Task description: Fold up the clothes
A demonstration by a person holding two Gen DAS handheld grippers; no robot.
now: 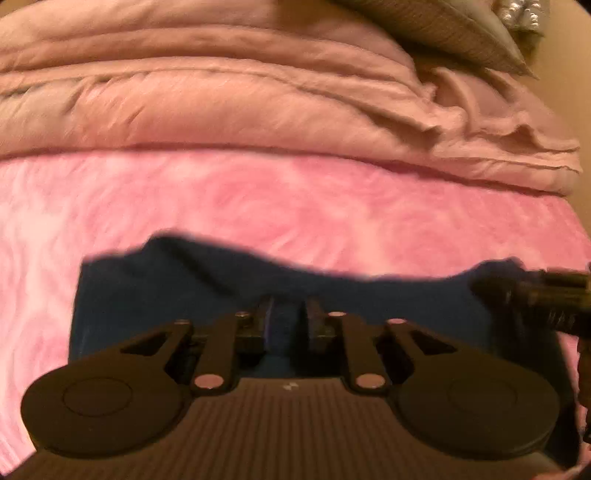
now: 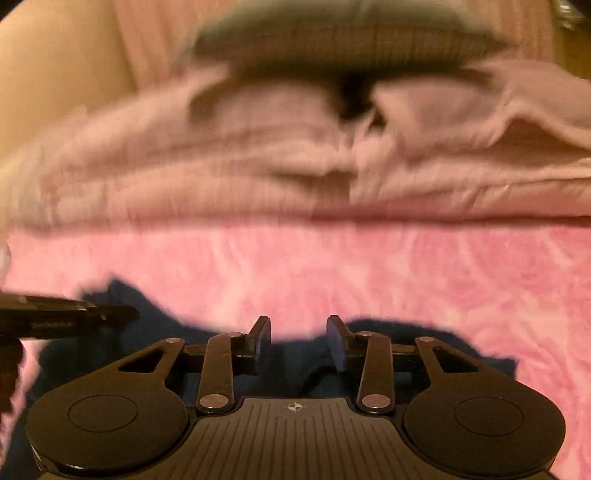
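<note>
A pink fuzzy blanket [image 1: 295, 206] is covering the bed, a paler bunched quilt [image 1: 221, 103] and grey pillow [image 1: 443, 26] lying behind it.

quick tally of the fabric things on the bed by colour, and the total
dark blue: 1, the garment
bright pink: 1, the fuzzy blanket
pale pink: 1, the bunched comforter
grey: 1, the pillow
total: 4
</note>
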